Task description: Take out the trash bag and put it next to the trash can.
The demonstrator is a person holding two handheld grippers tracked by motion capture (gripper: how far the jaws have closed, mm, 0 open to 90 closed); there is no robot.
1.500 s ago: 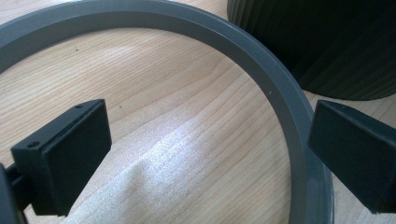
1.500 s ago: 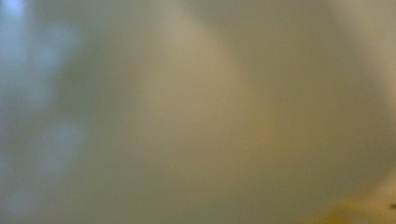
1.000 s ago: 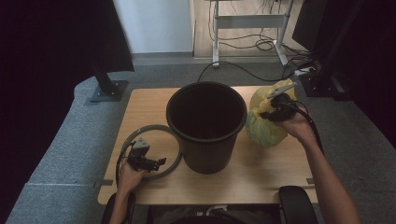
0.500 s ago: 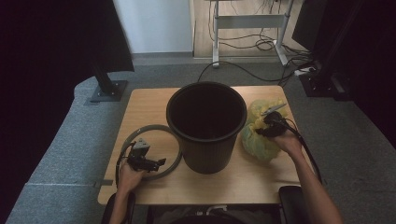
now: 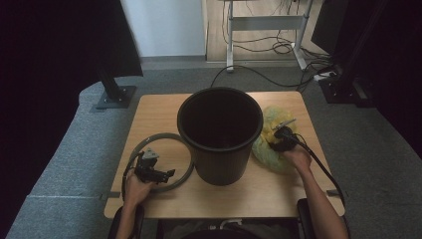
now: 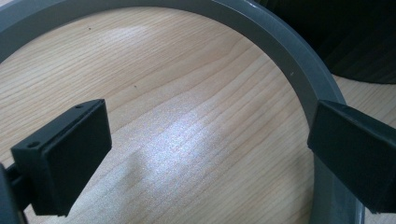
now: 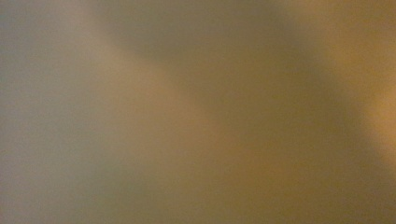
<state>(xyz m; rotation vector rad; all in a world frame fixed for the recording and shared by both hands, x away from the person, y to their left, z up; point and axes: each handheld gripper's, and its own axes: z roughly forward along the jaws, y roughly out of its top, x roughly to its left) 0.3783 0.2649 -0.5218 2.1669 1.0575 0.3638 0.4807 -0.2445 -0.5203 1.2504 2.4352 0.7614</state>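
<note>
Two claws are working at the desk [image 5: 149, 114]. Near its left edge, the left claw [image 6: 205, 154] is standing spread over the grey ring [image 6: 299, 70]. Near the right edge, beside the black bucket [image 5: 220, 134], the right claw [image 5: 279, 139] is pressing into the yellow bag [image 5: 268, 154]; whether it is pinching, I cannot tell.

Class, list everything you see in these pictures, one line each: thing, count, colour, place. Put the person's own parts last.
Bin: one, black, middle of the table.
Ring: one, grey, flat on the table left of the bin.
Bag: one, yellow-green, crumpled right of the bin.
Table: one, light wood, on grey carpet.
Desk frame: one, grey metal, behind the table.
Left gripper: one, black, jaws open over the ring's near edge.
Right gripper: one, black, pressed into the bag.
</note>
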